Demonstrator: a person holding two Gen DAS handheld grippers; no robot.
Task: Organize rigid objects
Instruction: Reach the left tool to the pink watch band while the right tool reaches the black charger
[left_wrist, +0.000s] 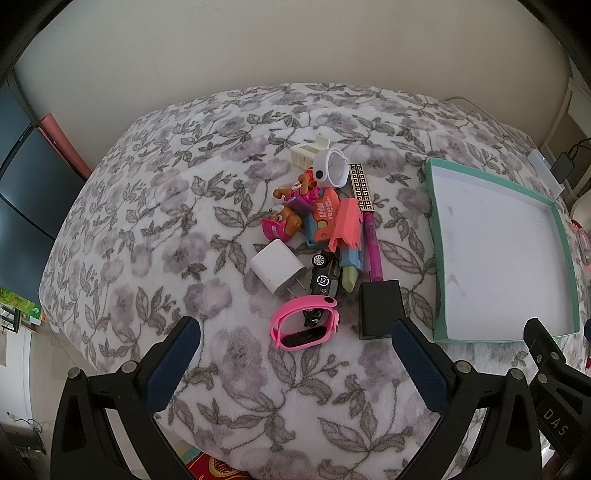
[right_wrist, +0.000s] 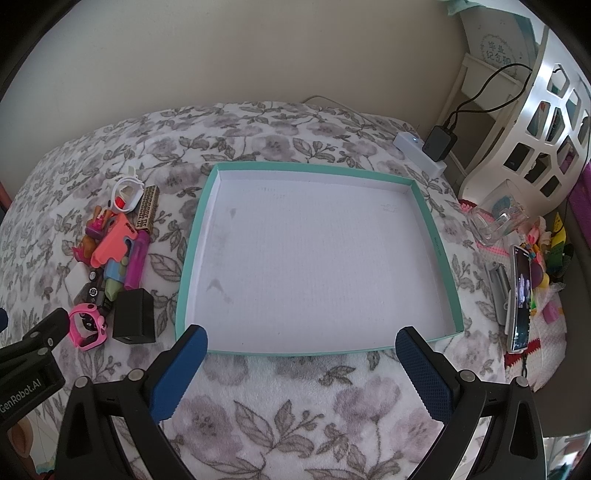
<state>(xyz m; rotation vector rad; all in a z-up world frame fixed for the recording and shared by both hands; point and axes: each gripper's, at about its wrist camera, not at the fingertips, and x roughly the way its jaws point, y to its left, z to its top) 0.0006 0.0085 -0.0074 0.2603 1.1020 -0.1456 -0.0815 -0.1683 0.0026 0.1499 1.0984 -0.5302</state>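
A pile of small rigid objects lies on a floral blanket: a pink watch (left_wrist: 304, 323), a black charger block (left_wrist: 380, 308), a white plug adapter (left_wrist: 277, 269), a toy car (left_wrist: 323, 280), an orange toy gun (left_wrist: 341, 223), a purple pen (left_wrist: 373, 245), puppy figures (left_wrist: 284, 218) and a white ring-shaped gadget (left_wrist: 332, 168). A teal-rimmed white tray (right_wrist: 436, 251) lies empty to the right of the pile. My left gripper (left_wrist: 295, 362) is open, just short of the pink watch. My right gripper (right_wrist: 303, 365) is open at the tray's near edge.
A white power strip (right_wrist: 417, 151) with a black adapter (right_wrist: 439, 142) sits at the blanket's far right corner. A phone (right_wrist: 521, 295), a glass container (right_wrist: 495, 221) and small toys lie right of the tray. A white lattice chair (right_wrist: 535, 122) stands beyond.
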